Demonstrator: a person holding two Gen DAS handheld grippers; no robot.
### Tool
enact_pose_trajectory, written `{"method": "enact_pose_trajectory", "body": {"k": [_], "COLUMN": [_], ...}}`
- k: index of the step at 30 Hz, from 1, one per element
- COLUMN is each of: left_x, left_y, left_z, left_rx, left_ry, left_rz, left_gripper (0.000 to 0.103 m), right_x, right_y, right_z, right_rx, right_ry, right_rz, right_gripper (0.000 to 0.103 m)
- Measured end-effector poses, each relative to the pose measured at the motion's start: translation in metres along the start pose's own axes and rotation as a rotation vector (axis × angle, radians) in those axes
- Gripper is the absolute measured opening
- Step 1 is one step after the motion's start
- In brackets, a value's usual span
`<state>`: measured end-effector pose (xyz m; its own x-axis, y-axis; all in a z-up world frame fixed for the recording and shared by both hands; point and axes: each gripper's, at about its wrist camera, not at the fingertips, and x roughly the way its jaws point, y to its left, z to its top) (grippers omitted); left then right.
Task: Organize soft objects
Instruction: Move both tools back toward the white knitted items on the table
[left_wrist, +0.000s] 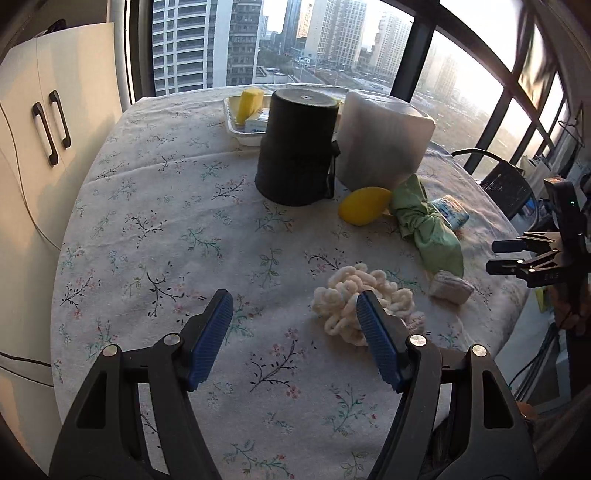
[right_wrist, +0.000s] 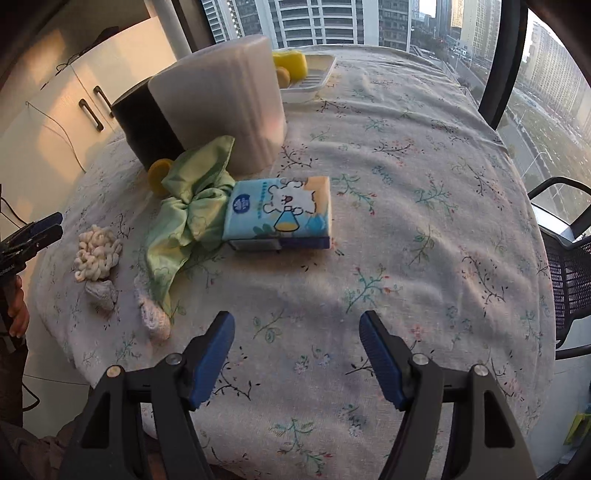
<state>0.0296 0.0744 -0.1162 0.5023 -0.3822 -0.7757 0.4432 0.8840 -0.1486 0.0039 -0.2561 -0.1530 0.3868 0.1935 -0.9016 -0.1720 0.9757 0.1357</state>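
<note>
My left gripper (left_wrist: 294, 314) is open and empty above the floral tablecloth (left_wrist: 155, 236); a cream chunky yarn bundle (left_wrist: 343, 306) lies just beyond its right finger. Past it lie a knotted green cloth (left_wrist: 424, 225), a yellow sponge (left_wrist: 364, 205), a blue tissue pack (left_wrist: 450, 212) and a small knitted piece (left_wrist: 450, 290). My right gripper (right_wrist: 297, 334) is open and empty, short of the tissue pack (right_wrist: 280, 210). The green cloth (right_wrist: 188, 206), yarn bundle (right_wrist: 98, 256) and two knitted pieces (right_wrist: 101, 293) (right_wrist: 155, 317) lie to its left.
An upturned black bin (left_wrist: 299, 144) and a translucent white bin (left_wrist: 384, 136) stand mid-table. A white tray (left_wrist: 240, 129) with yellow sponges (left_wrist: 249, 101) sits at the far edge. White cabinet (left_wrist: 44, 129) on the left, a black mesh chair (right_wrist: 569, 273) on the right.
</note>
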Motion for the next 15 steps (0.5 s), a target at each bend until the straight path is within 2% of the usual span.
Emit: {"method": "enact_pose_trajectory", "body": {"k": [4, 7, 9, 13, 15], "left_x": [-0.008, -0.004, 0.004, 0.021, 0.028], "left_y": [-0.029, -0.041, -0.044, -0.044, -0.039], "left_z": [-0.006, -0.009, -0.010, -0.008, -0.007], "left_rx": [0.048, 0.027, -0.003, -0.058, -0.088], "left_ry": [-0.008, 0.002, 0.017, 0.040, 0.054], "left_rz": [-0.043, -0.097, -0.116, -0.045, -0.046], "left_gripper": [0.068, 0.068, 0.068, 0.068, 0.068], "right_x": [-0.004, -0.006, -0.005, 0.000, 0.003], "right_y": [0.032, 0.052, 0.066, 0.088, 0.095], "right_z": [-0.008, -0.012, -0.012, -0.003, 0.005], "right_rx": [-0.053, -0.097, -0.125, -0.162, -0.176], "right_ry": [-0.015, -0.041, -0.066, -0.128, -0.149], "right_rz": [0.034, 0.096, 0.107, 0.049, 0.030], "right_gripper": [0.073, 0.073, 0.073, 0.073, 0.073]}}
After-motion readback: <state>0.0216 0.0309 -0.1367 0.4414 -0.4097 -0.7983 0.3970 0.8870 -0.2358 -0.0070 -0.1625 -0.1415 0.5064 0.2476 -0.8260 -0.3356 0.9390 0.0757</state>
